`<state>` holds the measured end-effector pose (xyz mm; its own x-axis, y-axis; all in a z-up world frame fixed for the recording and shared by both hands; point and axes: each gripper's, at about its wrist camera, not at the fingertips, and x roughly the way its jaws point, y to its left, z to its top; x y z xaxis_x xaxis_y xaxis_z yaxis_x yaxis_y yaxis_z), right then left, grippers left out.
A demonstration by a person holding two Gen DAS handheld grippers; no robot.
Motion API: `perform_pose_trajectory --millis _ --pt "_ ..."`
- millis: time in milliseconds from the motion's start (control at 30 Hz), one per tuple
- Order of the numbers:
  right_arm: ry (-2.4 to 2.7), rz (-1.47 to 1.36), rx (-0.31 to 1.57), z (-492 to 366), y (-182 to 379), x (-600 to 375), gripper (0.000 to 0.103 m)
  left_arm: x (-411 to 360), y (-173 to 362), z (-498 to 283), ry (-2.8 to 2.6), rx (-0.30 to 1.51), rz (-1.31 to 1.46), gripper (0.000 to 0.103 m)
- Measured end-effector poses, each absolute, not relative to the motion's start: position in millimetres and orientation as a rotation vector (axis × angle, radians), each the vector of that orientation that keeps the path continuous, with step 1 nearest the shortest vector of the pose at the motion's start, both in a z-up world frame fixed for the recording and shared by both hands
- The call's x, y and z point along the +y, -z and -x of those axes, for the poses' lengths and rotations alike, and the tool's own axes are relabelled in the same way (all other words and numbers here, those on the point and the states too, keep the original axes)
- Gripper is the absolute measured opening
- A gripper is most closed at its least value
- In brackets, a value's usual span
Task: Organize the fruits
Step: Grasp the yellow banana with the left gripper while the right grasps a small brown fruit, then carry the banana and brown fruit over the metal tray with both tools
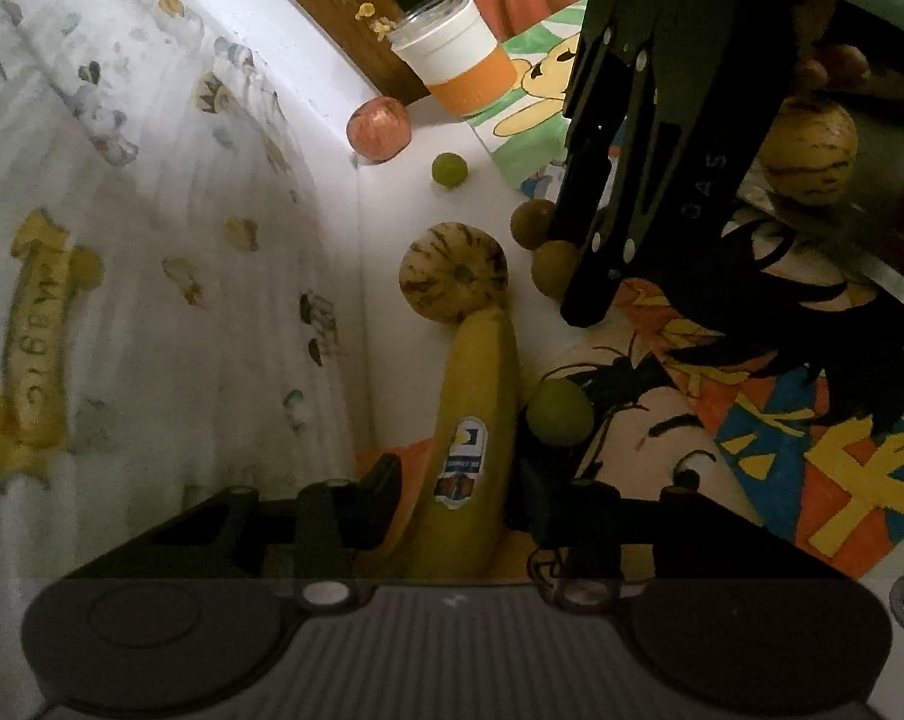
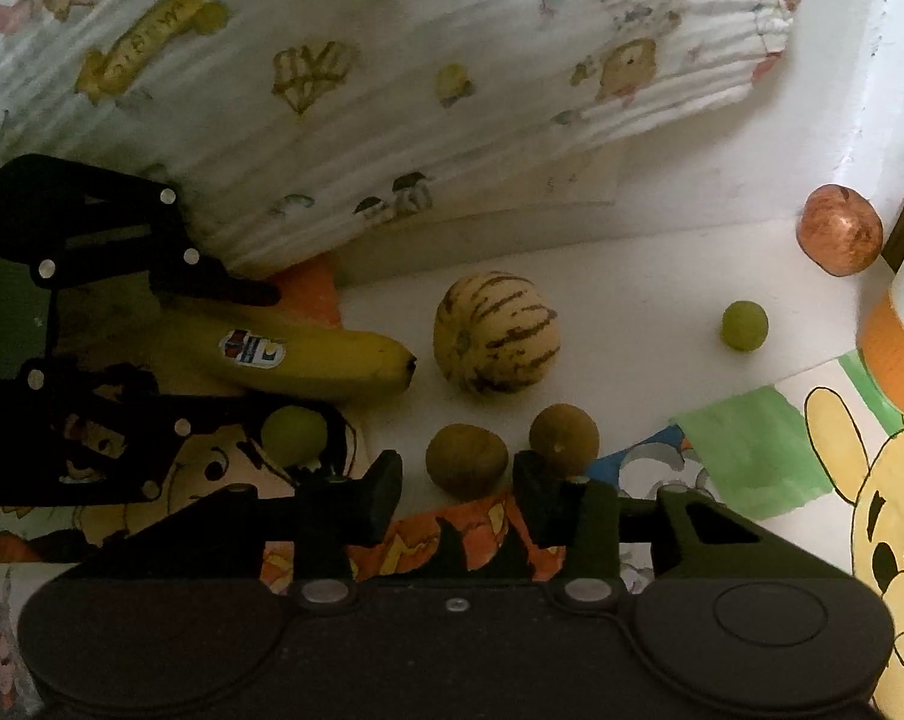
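Note:
A yellow banana (image 1: 476, 420) with a sticker lies on the white table between the fingers of my left gripper (image 1: 458, 486). A sliver of orange paper still shows beside one pad, so the gripper is open. From the right wrist view the left gripper (image 2: 230, 354) straddles the banana (image 2: 308, 360). My right gripper (image 2: 458, 480) is open around a small brown fruit (image 2: 467, 462), with a second brown fruit (image 2: 563, 441) just right of it. In the left wrist view the right gripper (image 1: 575, 270) reaches down at the brown fruits (image 1: 551, 267).
A striped pale melon (image 2: 494, 333) sits off the banana's tip, and another (image 1: 809, 150) rests by a metal rim. Small green fruits (image 2: 293, 435) (image 2: 744, 325), a red apple (image 2: 839, 229) and an orange-sleeved cup (image 1: 458, 60) stand around. A printed cloth bundle (image 1: 152, 240) borders the table; drawings (image 1: 812, 450) cover it.

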<state>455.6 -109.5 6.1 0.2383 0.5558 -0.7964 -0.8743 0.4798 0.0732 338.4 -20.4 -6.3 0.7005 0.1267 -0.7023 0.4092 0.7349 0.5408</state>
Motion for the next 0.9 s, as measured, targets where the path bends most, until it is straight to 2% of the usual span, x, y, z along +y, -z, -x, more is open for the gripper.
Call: perform_pose_trajectory --millis 200,300,367,667,900 --pt "-1.005 0.429 0.857 -457.5 -3.3 -105.7 0.039 -19.5 5.0 -344.5 0.179 0.802 -0.723 0.048" --pt "-0.997 0.425 0.848 -458.1 -3.5 -106.8 0.036 -19.3 4.7 -345.7 0.187 0.809 -0.710 0.040" --pt "-0.995 0.426 0.841 -458.1 -3.9 -107.1 0.032 -20.1 5.0 -346.1 0.189 0.813 -0.708 0.039" --pt "-0.988 0.419 0.814 -451.5 -6.2 -109.5 0.032 -22.0 3.6 -343.9 0.165 0.821 -0.694 0.036" --pt "-0.972 0.370 0.791 -442.6 -15.6 -122.7 0.032 -6.0 -13.9 -346.3 0.103 0.854 -0.493 0.035"
